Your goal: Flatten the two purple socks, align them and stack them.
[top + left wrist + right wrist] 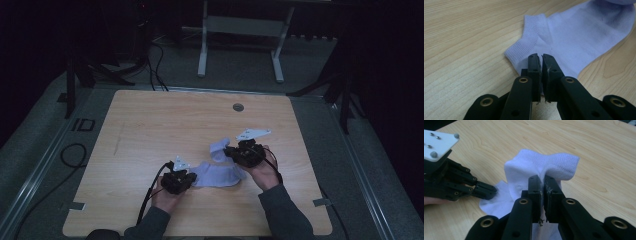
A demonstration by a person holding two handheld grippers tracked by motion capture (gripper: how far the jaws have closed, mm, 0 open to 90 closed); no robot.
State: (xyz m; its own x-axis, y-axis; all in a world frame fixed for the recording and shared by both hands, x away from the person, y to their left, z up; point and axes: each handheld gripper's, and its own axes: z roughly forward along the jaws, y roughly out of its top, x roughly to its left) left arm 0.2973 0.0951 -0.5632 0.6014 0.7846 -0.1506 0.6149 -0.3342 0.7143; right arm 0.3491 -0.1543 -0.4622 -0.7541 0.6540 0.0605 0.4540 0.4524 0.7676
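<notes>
Forearms come in from the near edge of the desk [150,125], each hand carrying a gripper. The left gripper [177,181] has its jaws drawn nearly together over the ribbed cuff end of a pale lilac ankle sock [579,32]; a thin slit shows between them and the cloth seems to pass beneath, so I judge it a light pinch at most, and I cannot tell for sure that it holds anything. A little farther out, the right gripper [243,153] has its jaws clamped on a fold of the same sock, lifting that end into a small peak above the wood while the rest lies flat between the two hands. The main risk, as I see it, is at the left: if the right hand pulls up or away, the cuff could slide out of a weak pinch and the sock would drag or bunch (the desk is smooth and offers little grip). The right jaws hold only a narrow ridge of knit, which could also slip free under tension. Beyond the sock the desk is bare but for a round grommet [238,107] near its far edge.
</notes>
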